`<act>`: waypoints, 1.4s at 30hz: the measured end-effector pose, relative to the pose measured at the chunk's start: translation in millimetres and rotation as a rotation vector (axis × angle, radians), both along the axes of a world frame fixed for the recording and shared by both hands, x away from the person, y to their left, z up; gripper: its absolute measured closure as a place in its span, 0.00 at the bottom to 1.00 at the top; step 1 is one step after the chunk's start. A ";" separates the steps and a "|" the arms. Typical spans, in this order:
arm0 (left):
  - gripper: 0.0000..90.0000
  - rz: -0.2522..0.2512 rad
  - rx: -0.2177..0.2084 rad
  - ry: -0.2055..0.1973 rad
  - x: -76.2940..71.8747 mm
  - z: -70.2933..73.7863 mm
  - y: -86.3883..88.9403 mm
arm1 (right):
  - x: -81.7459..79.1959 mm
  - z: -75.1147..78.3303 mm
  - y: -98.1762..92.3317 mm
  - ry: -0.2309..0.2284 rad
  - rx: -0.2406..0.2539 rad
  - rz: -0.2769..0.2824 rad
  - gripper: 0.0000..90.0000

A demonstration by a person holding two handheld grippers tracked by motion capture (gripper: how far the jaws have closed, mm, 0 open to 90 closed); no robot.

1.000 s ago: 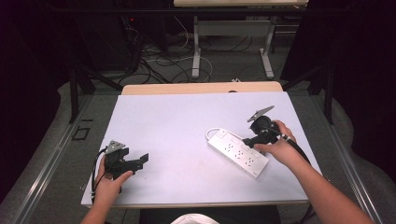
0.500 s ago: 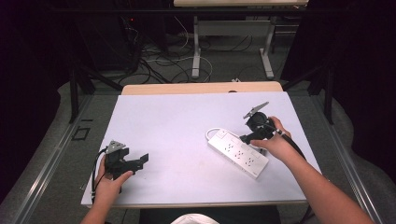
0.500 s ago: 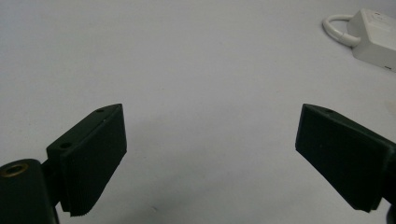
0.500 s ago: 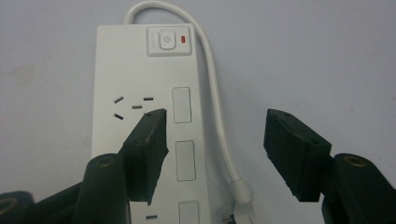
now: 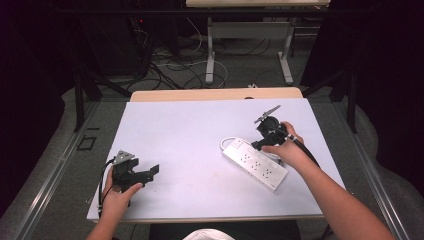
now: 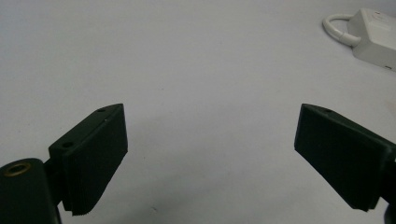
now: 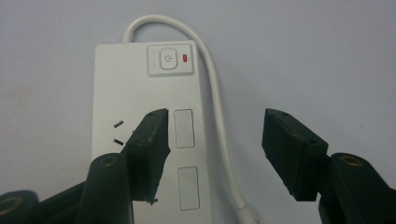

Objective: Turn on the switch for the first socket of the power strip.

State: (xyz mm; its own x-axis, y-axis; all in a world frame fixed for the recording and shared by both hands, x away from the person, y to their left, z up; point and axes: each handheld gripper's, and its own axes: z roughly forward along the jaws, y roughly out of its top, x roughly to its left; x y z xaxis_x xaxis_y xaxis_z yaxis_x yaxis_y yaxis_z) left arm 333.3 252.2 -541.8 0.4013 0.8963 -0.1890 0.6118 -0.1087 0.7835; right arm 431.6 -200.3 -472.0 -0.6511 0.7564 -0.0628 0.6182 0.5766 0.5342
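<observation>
A white power strip (image 5: 255, 164) lies slantwise on the right half of the pale table (image 5: 190, 130). Its switch (image 7: 168, 59) with a red light is at the far end, and its white cable (image 7: 212, 84) loops back along its side. My right gripper (image 5: 257, 145) hovers open over that end. In the right gripper view (image 7: 215, 149), one jaw is over the strip's sockets and the cable runs between the jaws. My left gripper (image 5: 152, 171) rests at the table's front left. Its jaws (image 6: 210, 154) have just been closing a little but stand open with nothing between them. The strip's end (image 6: 373, 32) shows far off.
A wooden table edge (image 5: 215, 94) runs behind the pale surface. Beyond it are desk legs and loose cables on the floor (image 5: 175, 65). Bare tabletop stretches between the two grippers.
My right hand has shifted a little left and away along the strip toward its switch end. The left hand has stayed where it was.
</observation>
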 end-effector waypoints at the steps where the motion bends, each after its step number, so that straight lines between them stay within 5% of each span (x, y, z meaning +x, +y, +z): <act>1: 0.11 -0.002 0.001 0.000 0.0 0.1 0.1 | 1.3 -0.4 0.8 -0.002 0.000 0.004 0.46; 14: 0.12 -0.005 0.007 0.003 0.8 -0.5 0.3 | 13.3 -6.4 12.4 0.011 0.023 -0.004 0.51; 26: 0.14 -0.005 0.007 0.002 1.5 -1.2 0.4 | 25.6 -16.7 17.1 0.121 0.051 -0.053 0.56; 42: 0.16 0.002 0.004 0.008 1.7 -1.7 0.7 | 29.7 -23.6 19.7 0.158 0.055 -0.047 0.73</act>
State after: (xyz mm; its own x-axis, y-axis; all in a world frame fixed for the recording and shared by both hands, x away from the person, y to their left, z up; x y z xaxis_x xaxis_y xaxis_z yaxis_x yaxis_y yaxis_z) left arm 335.0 252.9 -543.5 0.3976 0.8979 -0.1888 0.6186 -0.1104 0.7779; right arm 461.3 -180.6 -495.6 -0.6131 0.7860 0.0797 0.7227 0.5172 0.4585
